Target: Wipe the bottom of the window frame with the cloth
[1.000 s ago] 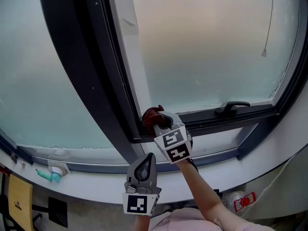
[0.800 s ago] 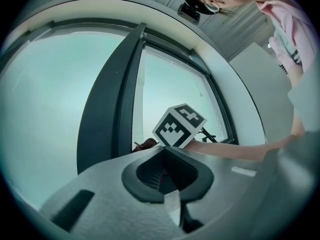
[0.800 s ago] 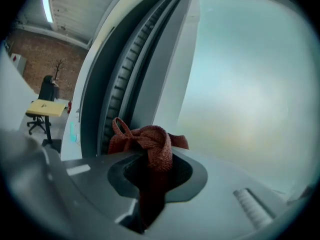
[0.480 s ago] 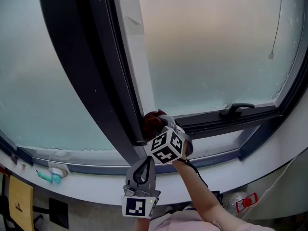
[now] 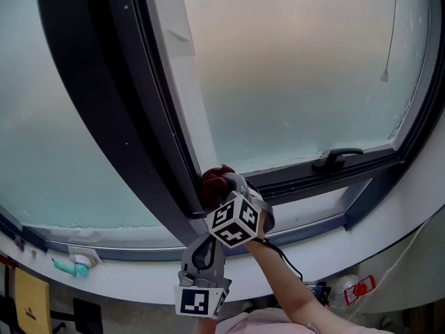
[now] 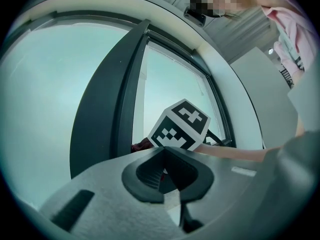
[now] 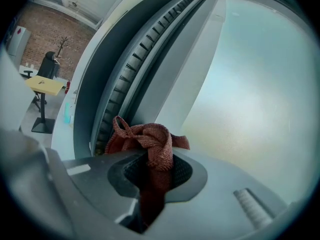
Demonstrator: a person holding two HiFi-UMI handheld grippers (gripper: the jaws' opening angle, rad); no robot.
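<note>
A bunched dark red cloth [image 5: 216,181] [image 7: 150,139] is pressed into the left corner of the dark window frame [image 5: 306,175], where the bottom rail meets the upright post. My right gripper [image 5: 229,186] [image 7: 155,171] is shut on the cloth. In the right gripper view the cloth sticks out past the jaws against the ribbed frame channel [image 7: 125,84]. My left gripper [image 5: 206,245] [image 6: 167,171] hangs lower, below the frame and apart from it, jaws together with nothing between them. The right gripper's marker cube [image 6: 180,126] fills the middle of the left gripper view.
A black window handle [image 5: 335,158] sits on the bottom rail to the right. A pull cord [image 5: 384,68] hangs at the upper right of the frosted pane. A white sill [image 5: 125,277] runs below, with a teal object [image 5: 69,266] at its left end.
The right gripper with the cloth has slid slightly left and down into the frame's corner. Its marker cube has turned. The left gripper has stayed low in nearly the same place.
</note>
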